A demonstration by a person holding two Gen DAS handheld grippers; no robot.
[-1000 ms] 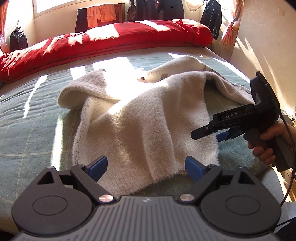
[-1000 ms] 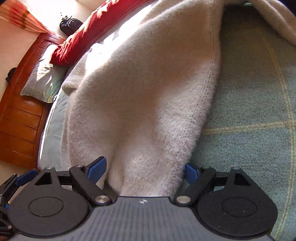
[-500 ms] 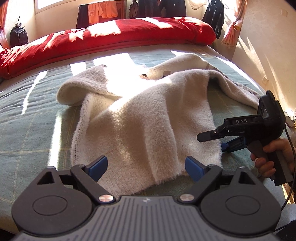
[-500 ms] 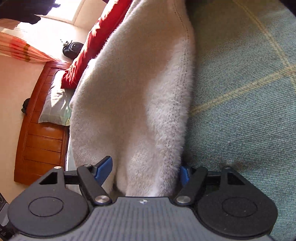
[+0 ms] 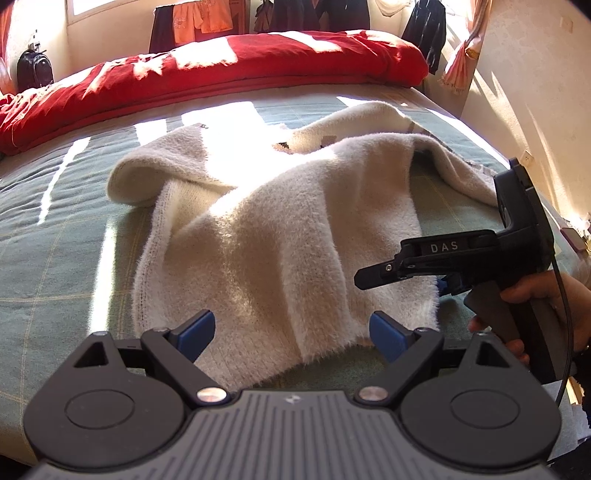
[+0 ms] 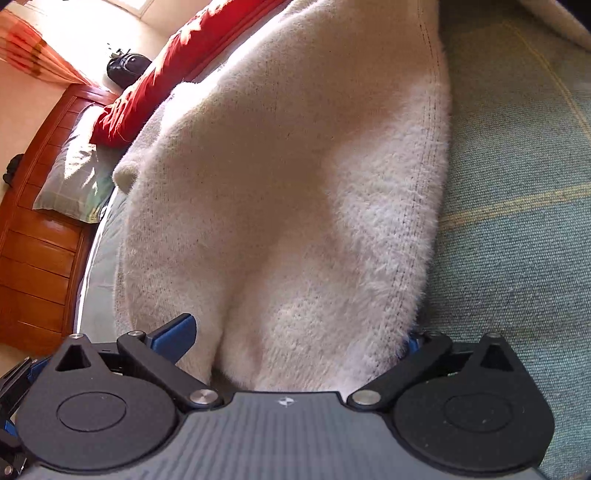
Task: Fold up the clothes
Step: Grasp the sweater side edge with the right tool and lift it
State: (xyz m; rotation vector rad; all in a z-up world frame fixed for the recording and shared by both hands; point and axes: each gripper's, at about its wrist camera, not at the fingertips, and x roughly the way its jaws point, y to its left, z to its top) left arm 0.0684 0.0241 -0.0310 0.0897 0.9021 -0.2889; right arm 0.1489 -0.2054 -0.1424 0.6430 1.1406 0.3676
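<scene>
A cream fuzzy sweater (image 5: 266, 236) lies crumpled on the green checked bedspread (image 5: 55, 258). My left gripper (image 5: 291, 332) is open just above the sweater's near hem, with nothing between its blue pads. My right gripper (image 5: 399, 284) is at the sweater's right hem corner, turned on its side. In the right wrist view the right gripper (image 6: 295, 336) is open and the sweater (image 6: 295, 184) fills the gap between its fingers; the right pad is mostly hidden by the fabric.
A red duvet (image 5: 221, 70) lies across the far side of the bed. A wall (image 5: 535, 92) runs close along the right. A wooden headboard (image 6: 40, 236) and a pillow (image 6: 74, 177) show in the right wrist view. Clothes (image 5: 203, 22) hang at the back.
The right gripper has dropped lower and slid onto the sweater's hem corner, and the fabric now sits deeper between its fingers. The left gripper has stayed open and edged closer to the near hem.
</scene>
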